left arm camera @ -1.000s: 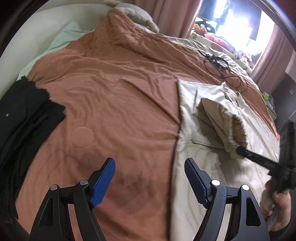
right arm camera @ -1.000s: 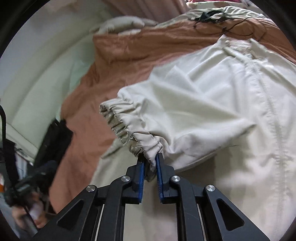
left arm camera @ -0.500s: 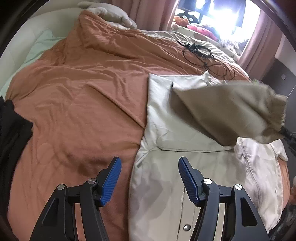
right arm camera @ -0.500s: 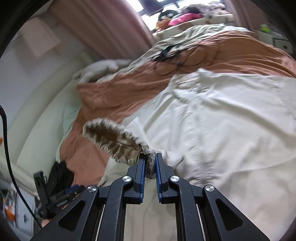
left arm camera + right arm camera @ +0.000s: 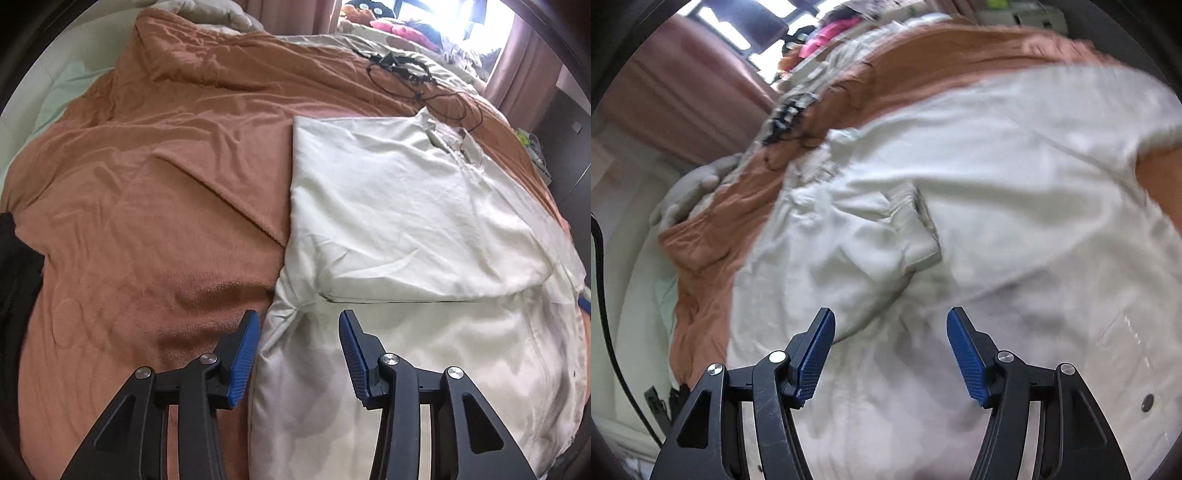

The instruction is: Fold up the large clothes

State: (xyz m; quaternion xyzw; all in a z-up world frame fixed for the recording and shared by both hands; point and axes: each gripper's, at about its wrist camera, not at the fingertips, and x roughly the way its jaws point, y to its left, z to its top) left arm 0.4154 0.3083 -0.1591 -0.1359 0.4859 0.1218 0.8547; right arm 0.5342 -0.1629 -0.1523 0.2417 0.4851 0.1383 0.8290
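Observation:
A large cream jacket (image 5: 406,229) lies spread on the brown blanket (image 5: 166,177) of a bed. Its left sleeve is folded across the chest and lies flat. My left gripper (image 5: 299,332) is open and empty, hovering over the jacket's left edge near the armpit crease. My right gripper (image 5: 890,332) is open and empty, close above the jacket (image 5: 960,221), near the sleeve cuff (image 5: 919,236) that rests on the front. The right wrist view is blurred.
Black clothes (image 5: 14,295) lie at the bed's left edge. A black cable (image 5: 406,70) lies on the blanket beyond the collar. Pillows (image 5: 207,11) and curtains stand at the far side. A pale green sheet (image 5: 66,77) shows at the left.
My right gripper carried the sleeve cuff across the jacket, laid it on the front and opened. My left gripper moved right, over the jacket's left edge.

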